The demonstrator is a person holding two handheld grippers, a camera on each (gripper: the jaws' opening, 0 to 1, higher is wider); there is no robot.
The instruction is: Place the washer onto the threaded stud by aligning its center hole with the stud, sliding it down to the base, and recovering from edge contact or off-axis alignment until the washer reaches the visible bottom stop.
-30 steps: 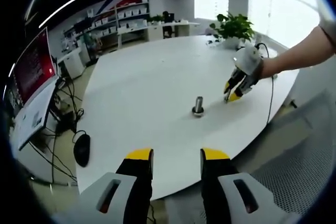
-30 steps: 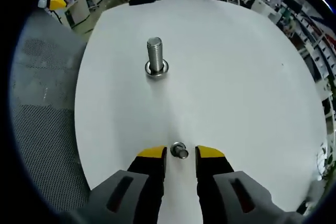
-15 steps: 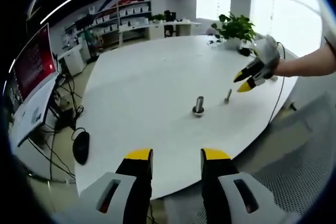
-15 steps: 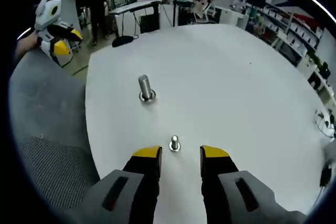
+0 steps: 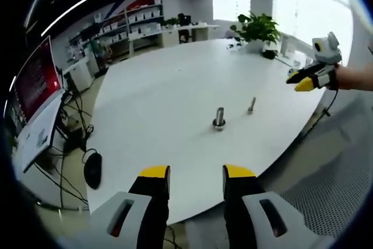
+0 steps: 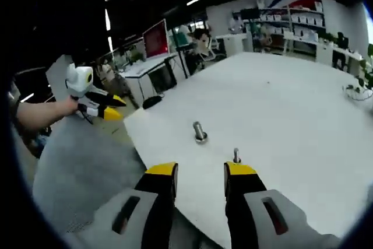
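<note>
Right tongs [image 5: 307, 80] now withdrawn off-table, seemingly empty, apart; left tongs [image 5: 195, 173] parted, low.

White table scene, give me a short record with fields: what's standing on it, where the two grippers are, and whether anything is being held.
surface: white table
large stud: threaded stud upright on the table, with a ring, apparently the washer, at its base
second part: small bolt standing apart, beside the stud
left gripper: left gripper open, holding nothing, off the near edge of the table
right gripper: right gripper open, holding nothing, lifted above the table, small bolt just ahead of its fingers
background: potted plant at the far edge, red monitor
</note>
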